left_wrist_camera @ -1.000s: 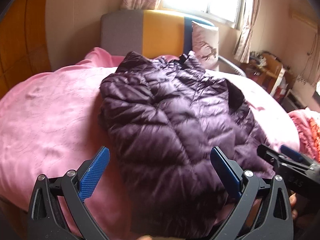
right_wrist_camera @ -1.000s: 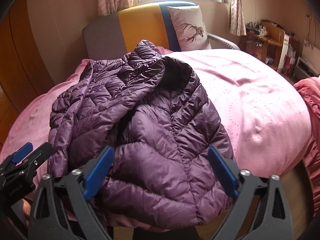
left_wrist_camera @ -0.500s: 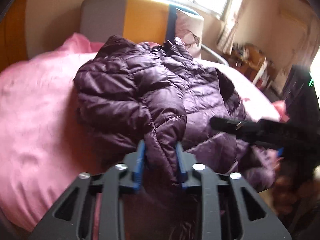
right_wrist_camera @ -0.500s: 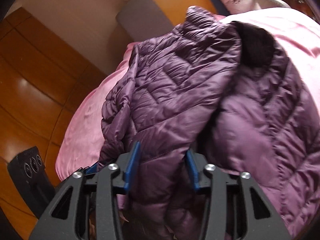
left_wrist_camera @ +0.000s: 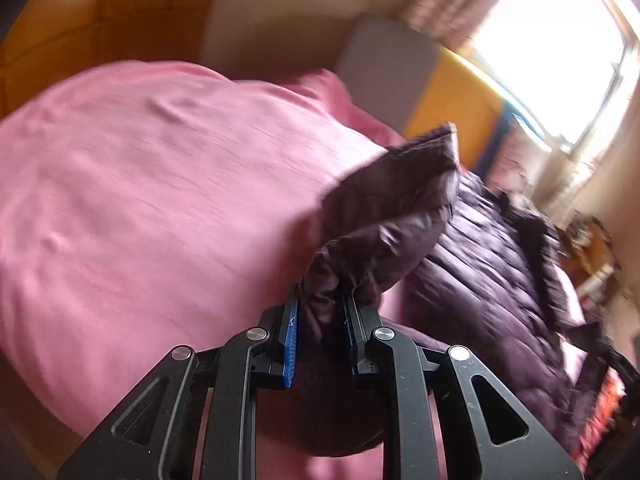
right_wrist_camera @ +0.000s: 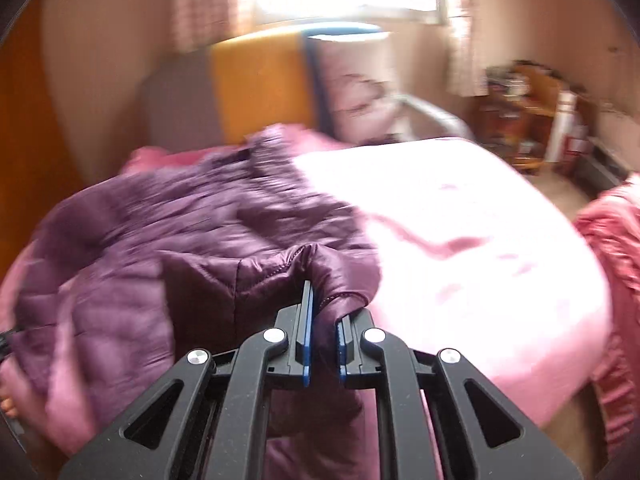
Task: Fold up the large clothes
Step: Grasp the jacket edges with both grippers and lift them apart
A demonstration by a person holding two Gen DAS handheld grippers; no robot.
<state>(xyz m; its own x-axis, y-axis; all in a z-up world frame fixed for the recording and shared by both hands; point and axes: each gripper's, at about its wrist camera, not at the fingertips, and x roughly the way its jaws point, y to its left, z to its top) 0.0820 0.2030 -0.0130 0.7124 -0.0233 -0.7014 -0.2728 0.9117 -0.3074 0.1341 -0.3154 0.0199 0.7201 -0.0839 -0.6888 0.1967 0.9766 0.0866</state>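
Observation:
A dark purple quilted puffer jacket (left_wrist_camera: 480,264) lies on a pink bed (left_wrist_camera: 140,200). My left gripper (left_wrist_camera: 320,308) is shut on a bunched edge of the jacket and lifts a fold of it off the bed. In the right wrist view the jacket (right_wrist_camera: 140,248) spreads over the left part of the bed (right_wrist_camera: 460,248). My right gripper (right_wrist_camera: 324,304) is shut on another edge of the jacket near the bed's front. Both views are blurred by motion.
A grey, yellow and blue headboard (right_wrist_camera: 256,80) and a deer-print pillow (right_wrist_camera: 356,88) stand at the far end under a bright window (left_wrist_camera: 552,48). A cluttered wooden shelf (right_wrist_camera: 532,112) stands at the right. A red-pink blanket (right_wrist_camera: 612,264) lies right of the bed.
Both grippers were open a second ago and closed on the jacket's near edge. They have since pulled apart, the left swinging leftward, and the jacket is being drawn out and lifted.

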